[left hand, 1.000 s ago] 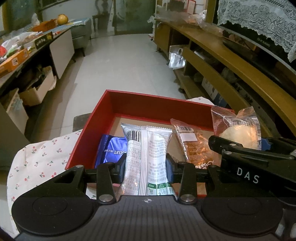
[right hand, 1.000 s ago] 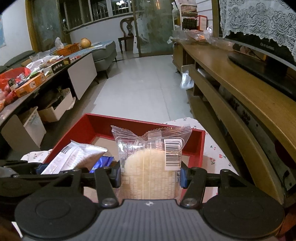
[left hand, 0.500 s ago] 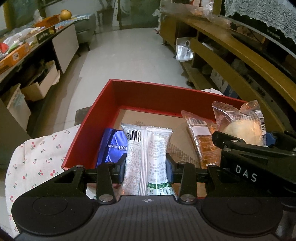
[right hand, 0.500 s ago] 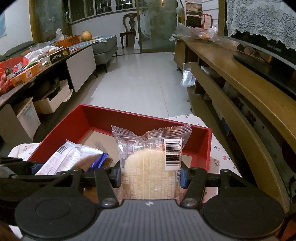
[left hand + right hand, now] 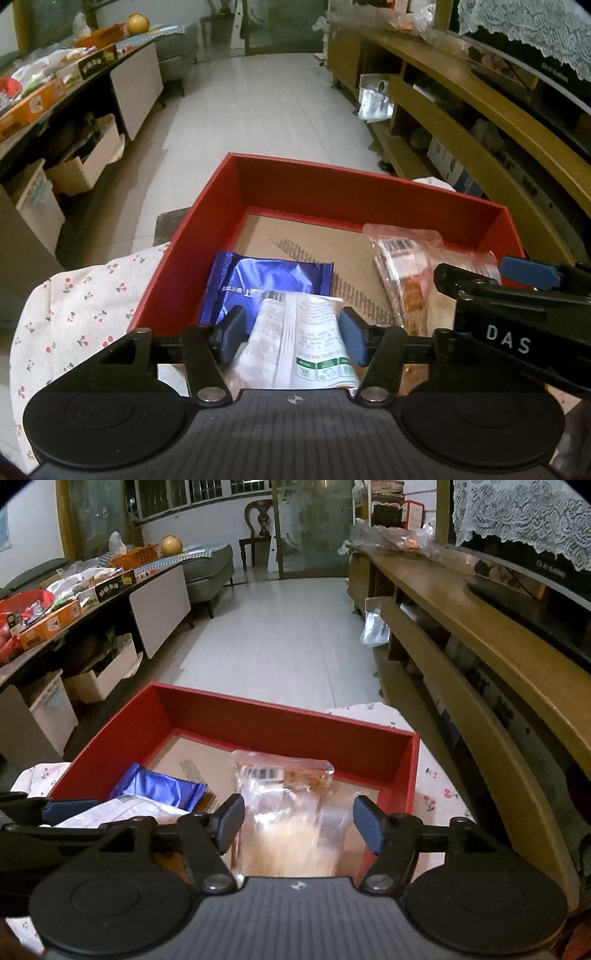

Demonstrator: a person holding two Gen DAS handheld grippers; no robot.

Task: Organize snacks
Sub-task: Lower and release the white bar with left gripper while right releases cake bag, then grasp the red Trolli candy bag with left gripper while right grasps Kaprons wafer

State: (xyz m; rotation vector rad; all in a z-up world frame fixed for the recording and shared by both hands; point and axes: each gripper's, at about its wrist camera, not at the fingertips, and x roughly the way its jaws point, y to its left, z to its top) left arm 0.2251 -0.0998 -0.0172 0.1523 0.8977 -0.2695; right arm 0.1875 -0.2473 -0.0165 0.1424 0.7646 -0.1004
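Both grippers' jaws are opening over the red box (image 5: 236, 192), the left gripper (image 5: 291, 334) freeing a white packet (image 5: 295, 339), the right gripper (image 5: 297, 821) a clear one (image 5: 291, 834) that blurs as it drops, which could overlap the blue packet (image 5: 266, 284), fully visible only leftward

Red box (image 5: 362, 192), blue packet (image 5: 266, 284), cherry-print white cloth (image 5: 81, 306), possibly orange blurred snack (image 5: 291, 834).

Blurred beyond reading between the fingers: clear-wrapped pale round cake (image 5: 295, 843). Near end of white green-labelled packet (image 5: 295, 350) hidden behind gripper body.
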